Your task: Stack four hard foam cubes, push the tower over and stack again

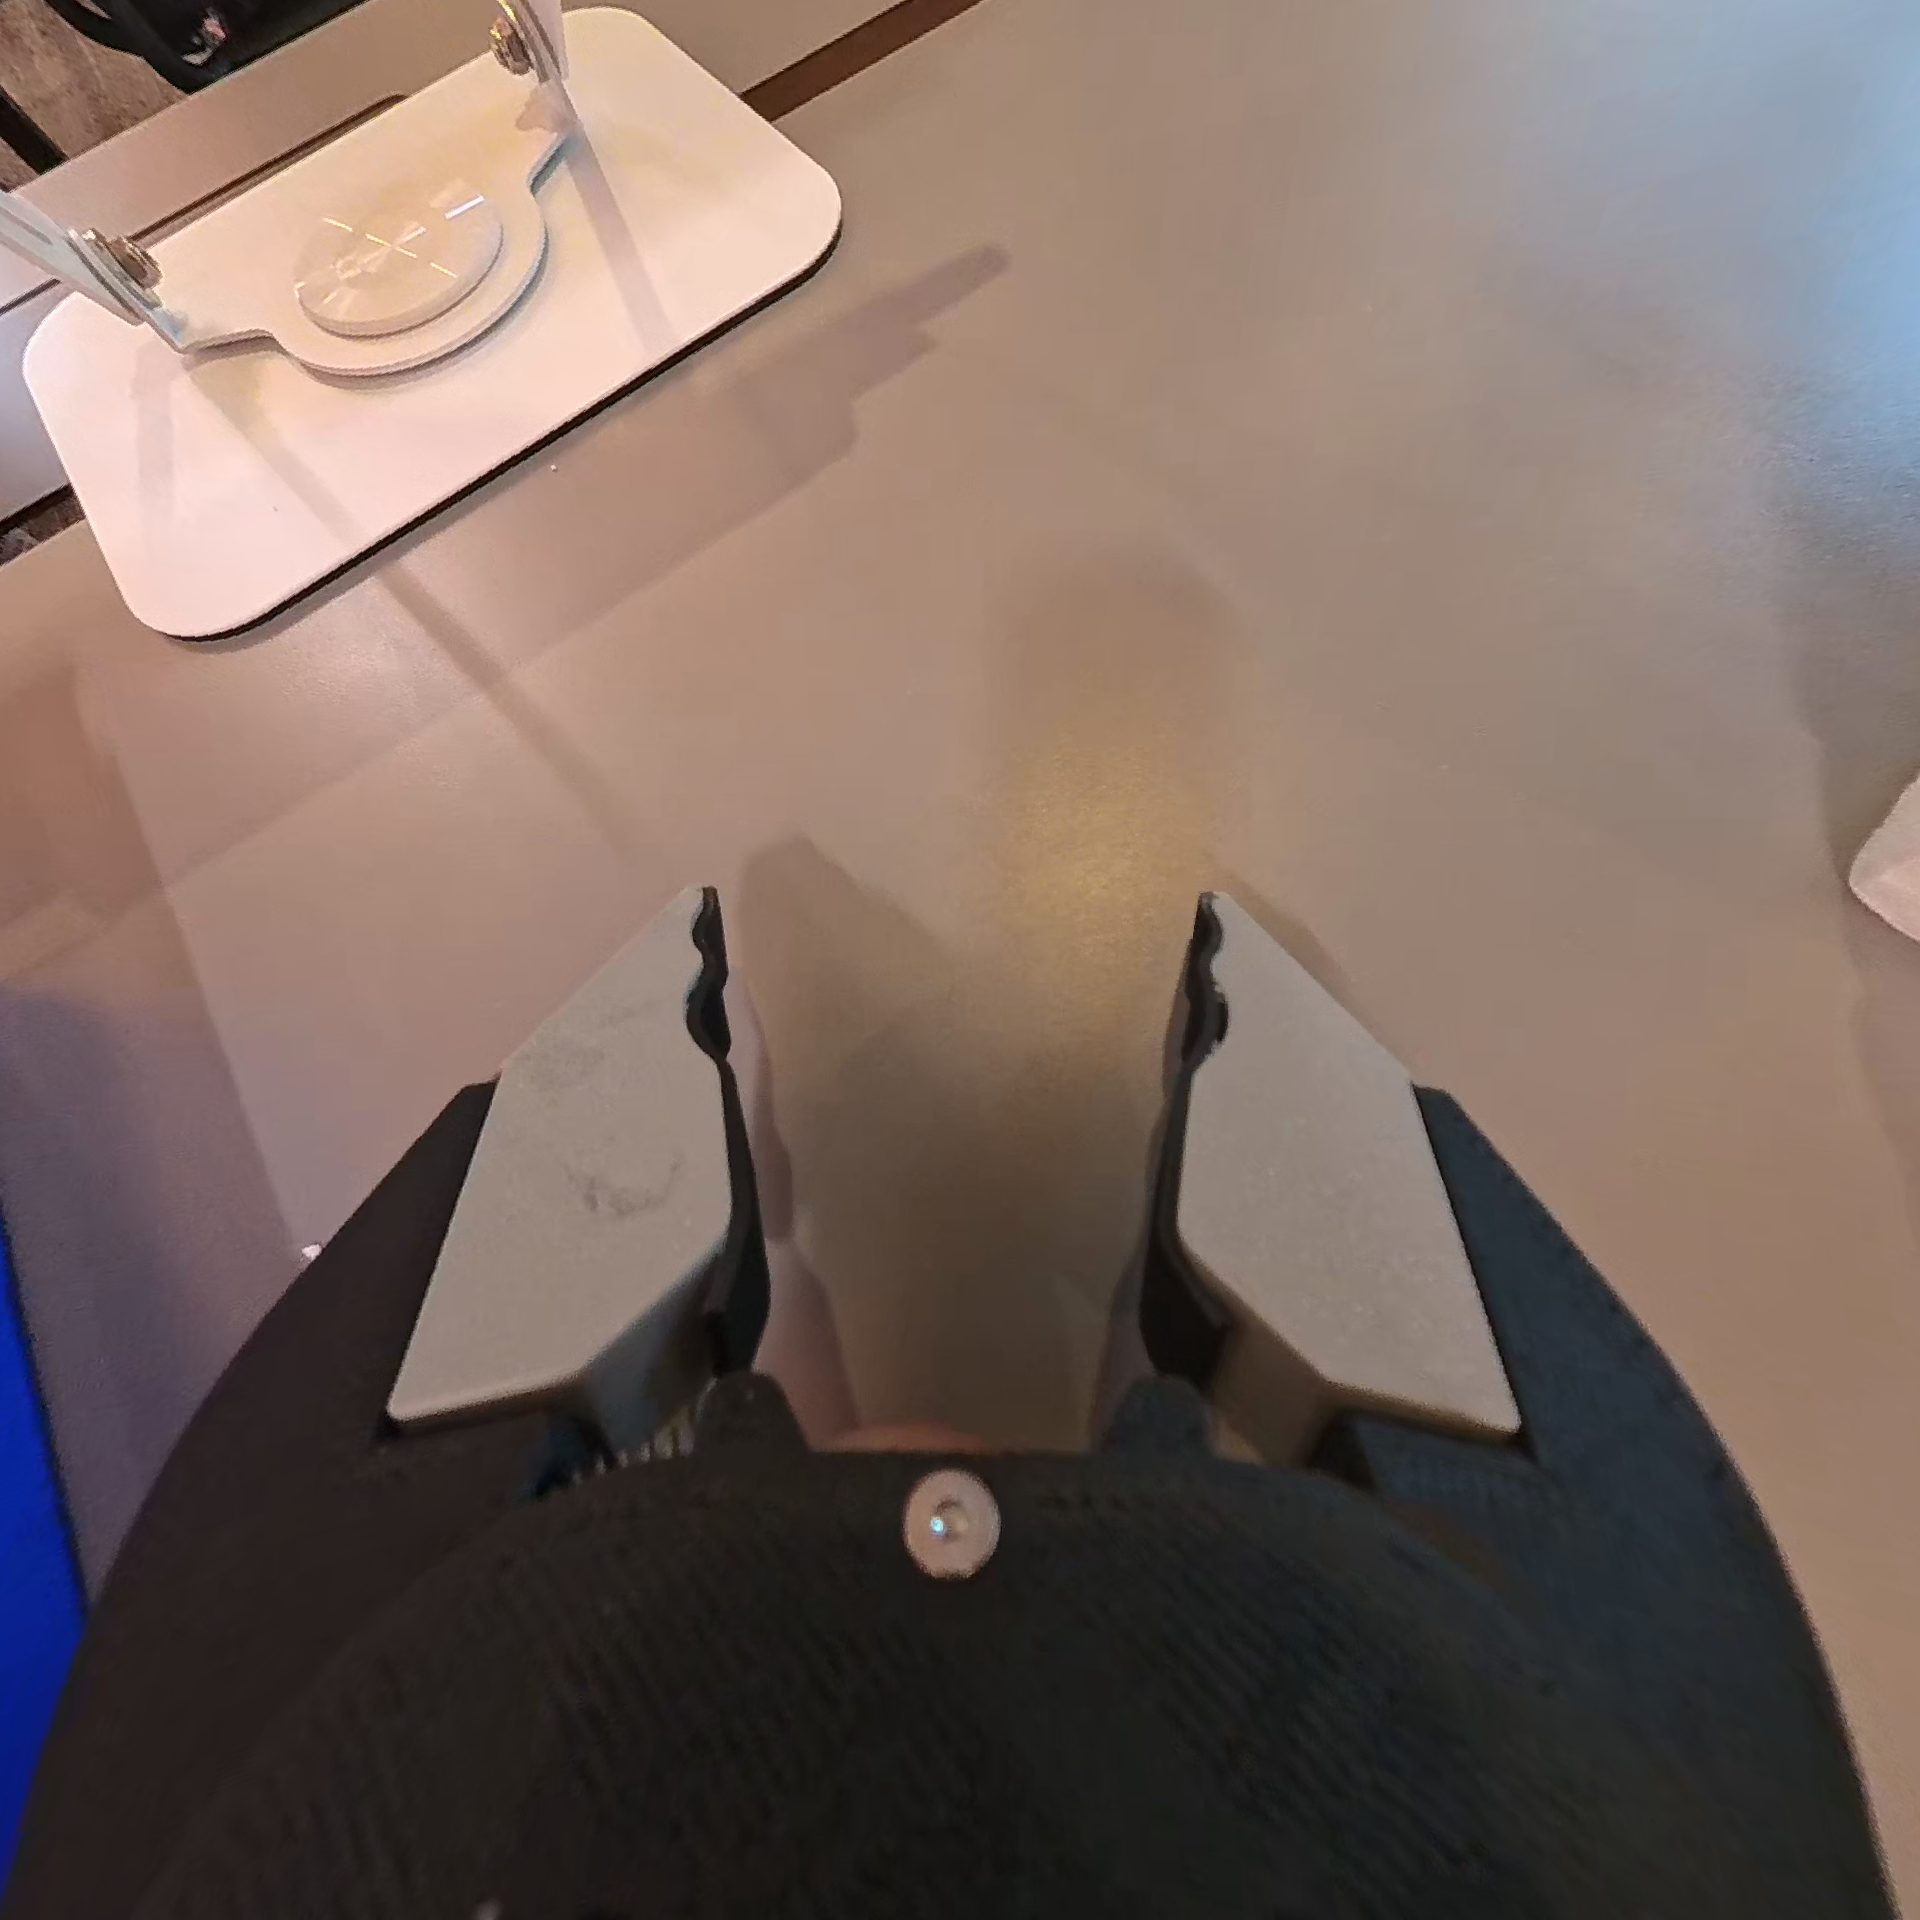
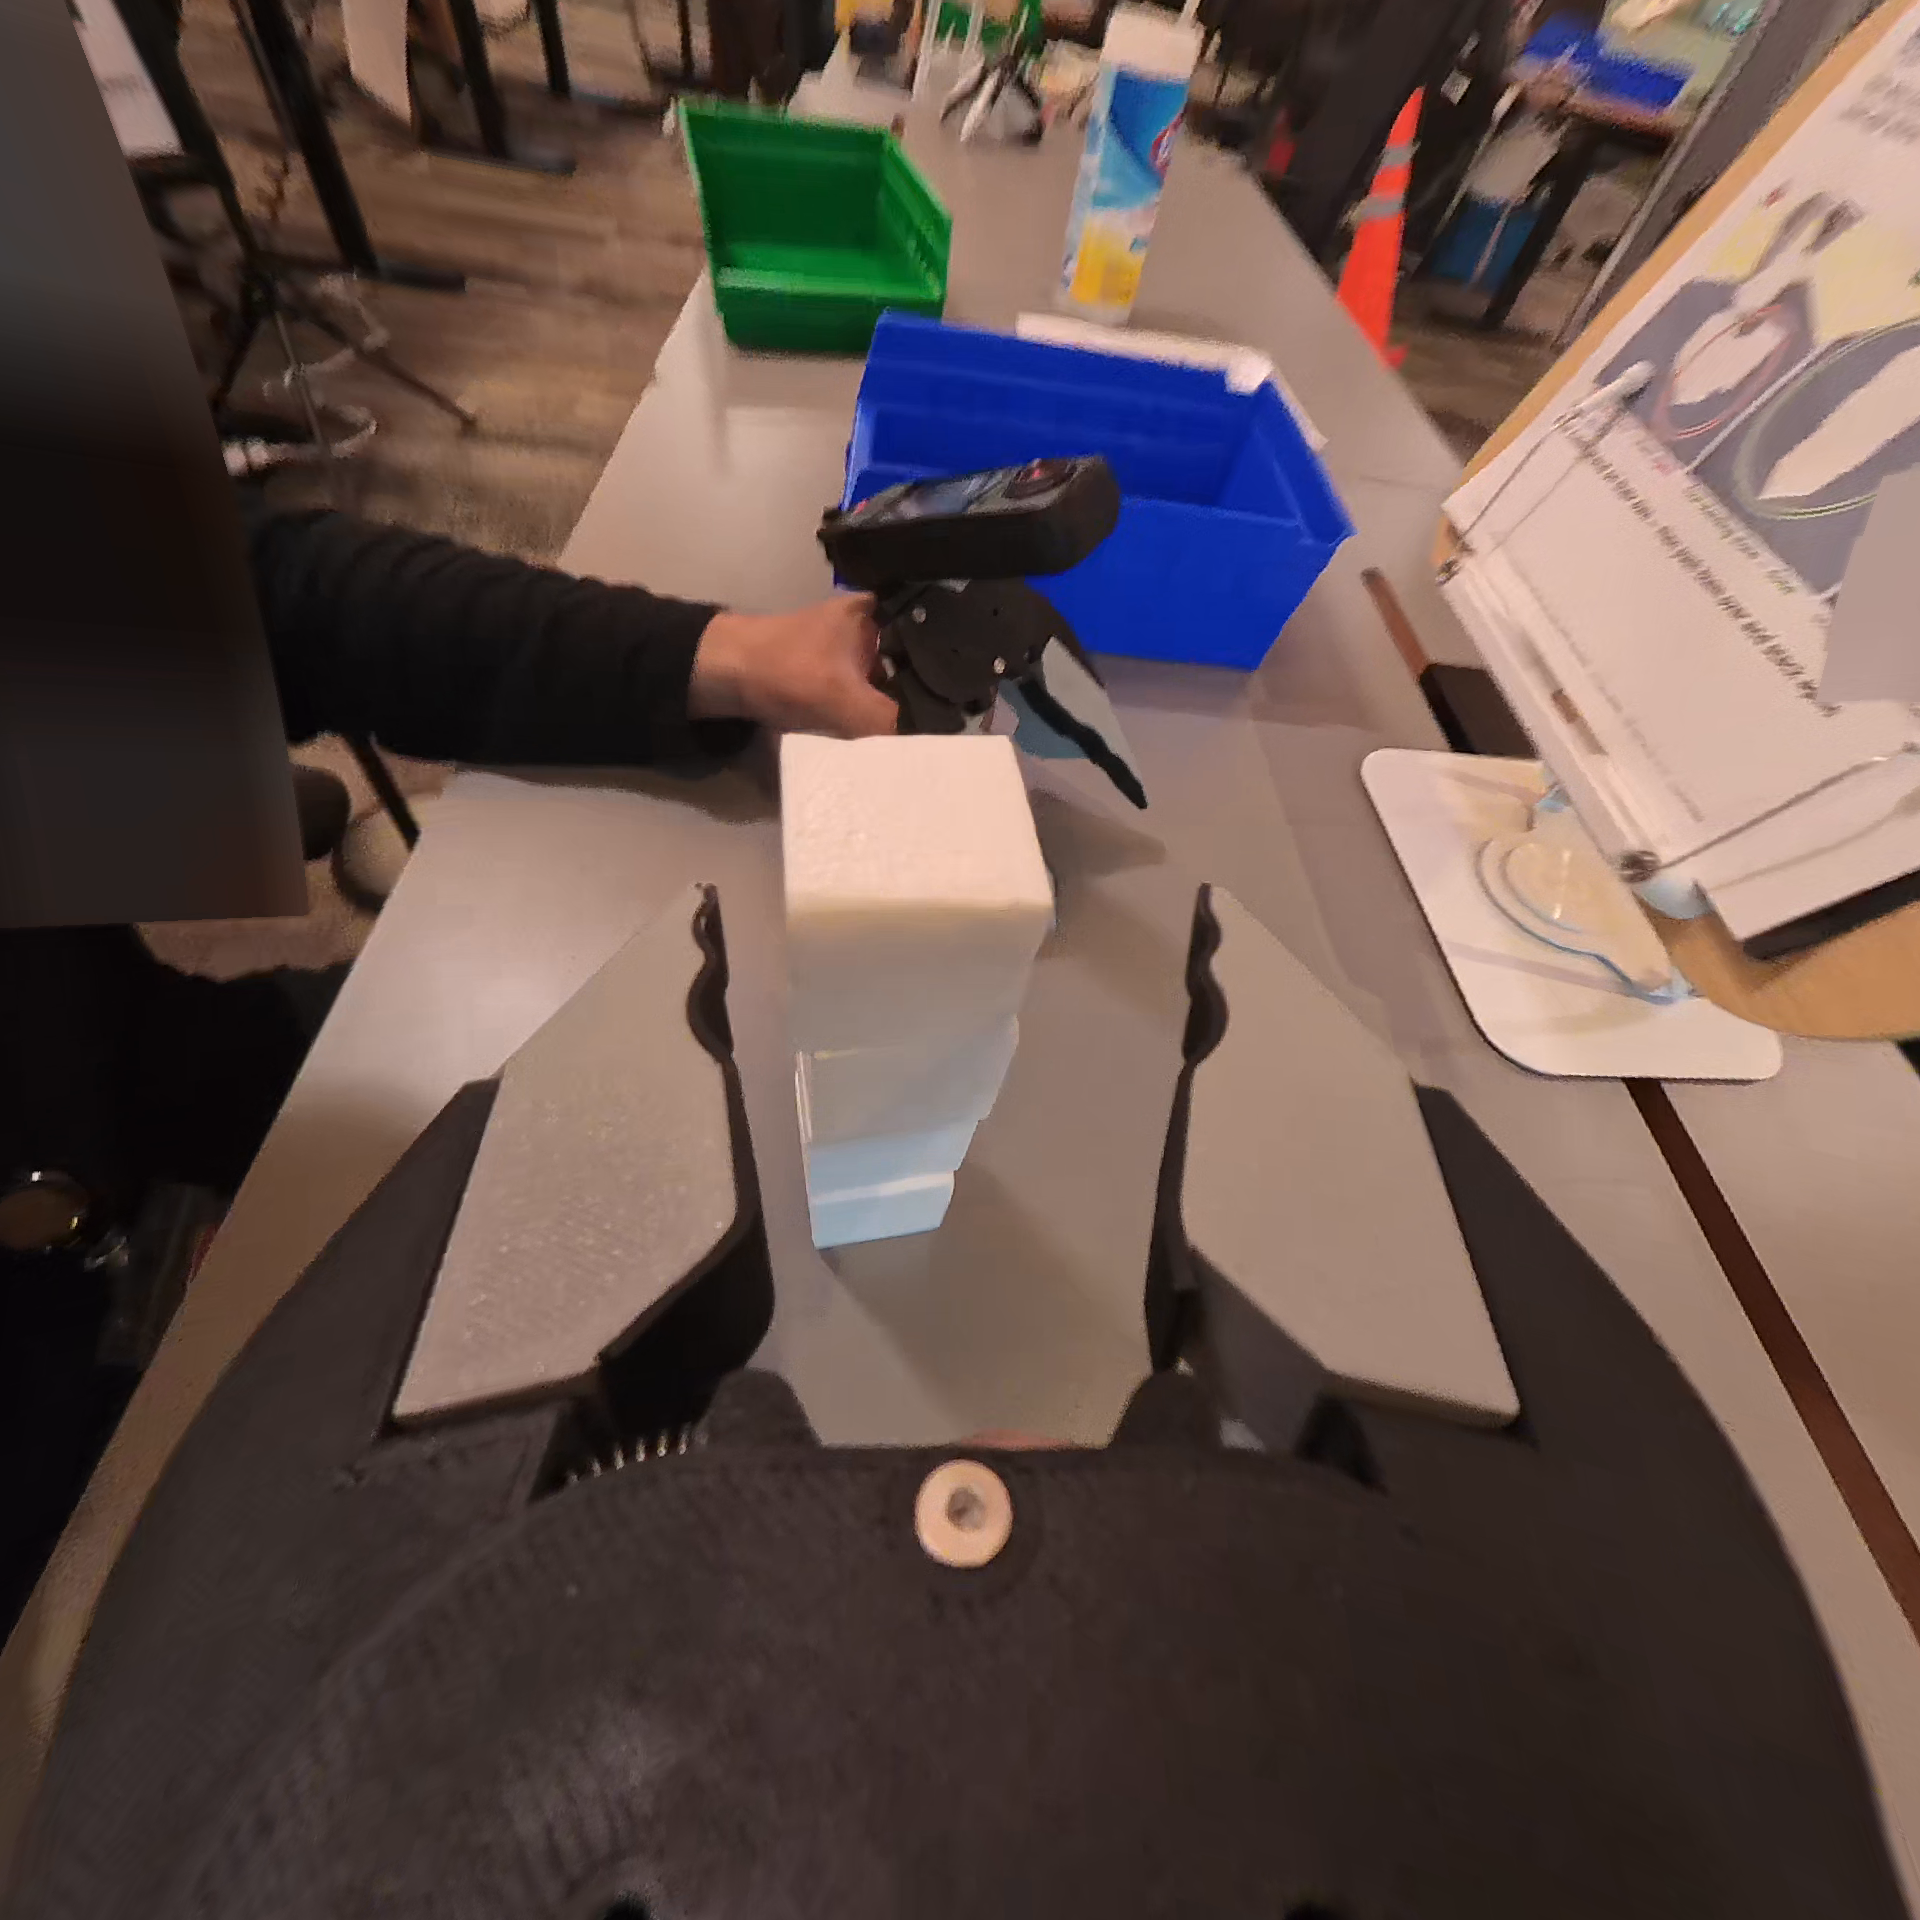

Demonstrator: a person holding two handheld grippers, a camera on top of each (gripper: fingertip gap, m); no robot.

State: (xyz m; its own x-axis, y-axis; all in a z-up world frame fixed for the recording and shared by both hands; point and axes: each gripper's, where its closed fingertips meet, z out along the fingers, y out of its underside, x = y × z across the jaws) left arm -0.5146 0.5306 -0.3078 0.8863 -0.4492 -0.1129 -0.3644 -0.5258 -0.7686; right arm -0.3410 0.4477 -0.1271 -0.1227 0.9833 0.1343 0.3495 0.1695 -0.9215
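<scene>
In the right wrist view a tower of white foam cubes [image 2: 904,977] stands upright on the grey table [image 2: 1299,935], its top cube largest in view. My right gripper [image 2: 954,904] is open and empty, above and just short of the tower, which shows between its fingers without touching them. The other gripper [image 2: 1081,727], held in a person's hand, hangs just behind the tower's top. In the left wrist view my left gripper [image 1: 954,904] is open and empty over bare table [image 1: 1351,468]. A white foam edge [image 1: 1896,862] shows at the far right.
A white stand base [image 1: 416,364] sits at the back left in the left wrist view; it also shows in the right wrist view [image 2: 1538,914] holding a board. A blue bin [image 2: 1101,509], a green bin [image 2: 821,229] and a wipes canister [image 2: 1122,177] stand behind the tower. One gripper's finger ends stand about 25 cm off the other's.
</scene>
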